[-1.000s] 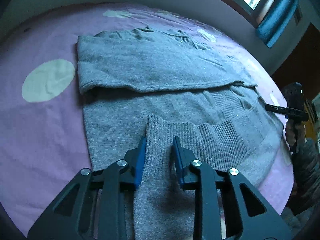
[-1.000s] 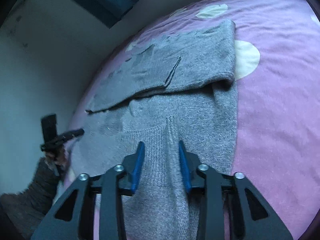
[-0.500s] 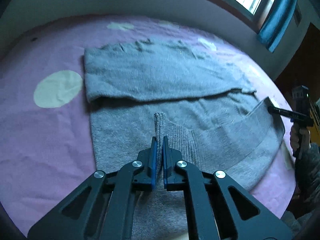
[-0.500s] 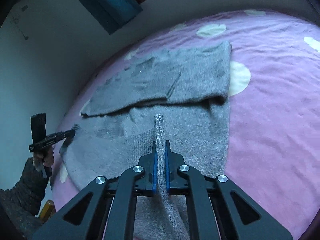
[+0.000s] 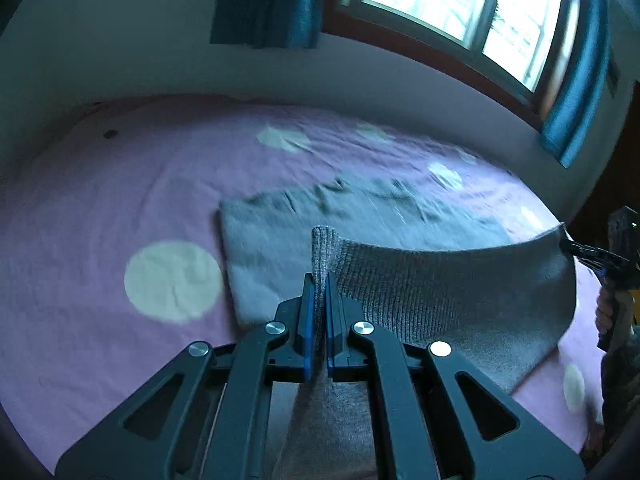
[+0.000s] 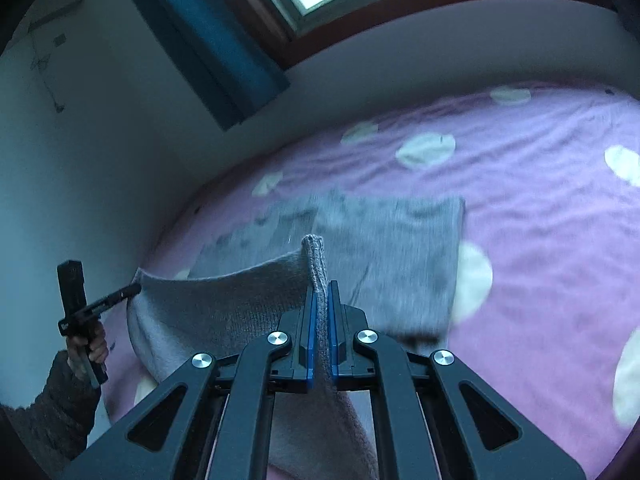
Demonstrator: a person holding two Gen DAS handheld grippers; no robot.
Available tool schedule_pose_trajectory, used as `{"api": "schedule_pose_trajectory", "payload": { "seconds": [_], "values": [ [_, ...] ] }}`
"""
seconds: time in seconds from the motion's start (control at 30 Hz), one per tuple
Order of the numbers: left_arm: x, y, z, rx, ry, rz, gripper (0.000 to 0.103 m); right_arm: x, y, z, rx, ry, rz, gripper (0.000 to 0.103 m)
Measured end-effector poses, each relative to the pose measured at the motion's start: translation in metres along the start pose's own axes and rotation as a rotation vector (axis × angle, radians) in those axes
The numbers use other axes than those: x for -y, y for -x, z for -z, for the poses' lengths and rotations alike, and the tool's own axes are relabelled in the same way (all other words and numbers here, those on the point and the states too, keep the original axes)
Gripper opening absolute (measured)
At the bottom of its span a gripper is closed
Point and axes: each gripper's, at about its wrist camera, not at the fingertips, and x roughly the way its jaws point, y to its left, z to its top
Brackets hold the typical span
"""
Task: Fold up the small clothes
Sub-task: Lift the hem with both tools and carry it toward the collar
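A grey knitted sweater [image 5: 440, 292] lies partly folded on a purple bedsheet [image 5: 100, 208] with pale dots. My left gripper [image 5: 319, 284] is shut on one corner of its ribbed hem and holds it lifted off the bed. My right gripper [image 6: 320, 292] is shut on the other hem corner [image 6: 314, 256]. The hem hangs taut between both grippers above the sweater's far part [image 6: 392, 240], which lies flat. In the left wrist view the right gripper [image 5: 580, 250] shows at the far right; in the right wrist view the left gripper [image 6: 128, 292] shows at the left.
The bed [image 6: 540, 200] runs to a pale wall [image 5: 160, 68]. A window [image 5: 460, 4] with blue curtains [image 5: 264, 0] sits above it. A pale dot [image 5: 172, 280] lies left of the sweater. My sleeved hand [image 6: 84, 348] holds the left gripper.
Both grippers closed on the hem corners, then lifted them up and towards the far part of the sweater. The hem has come off the bed.
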Motion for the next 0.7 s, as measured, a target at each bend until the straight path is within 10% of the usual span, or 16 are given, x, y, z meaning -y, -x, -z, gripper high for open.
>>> {"api": "schedule_pose_trajectory", "payload": {
  "seconds": [0.4, 0.7],
  "values": [
    [-0.018, -0.110, -0.102, 0.007, 0.010, -0.139, 0.004, 0.040, -0.108, -0.099, 0.007, -0.085, 0.116, 0.005],
    [-0.046, -0.207, -0.086, -0.136, 0.028, -0.223, 0.004, 0.109, -0.192, -0.087, -0.137, -0.218, 0.253, 0.000]
  ]
}}
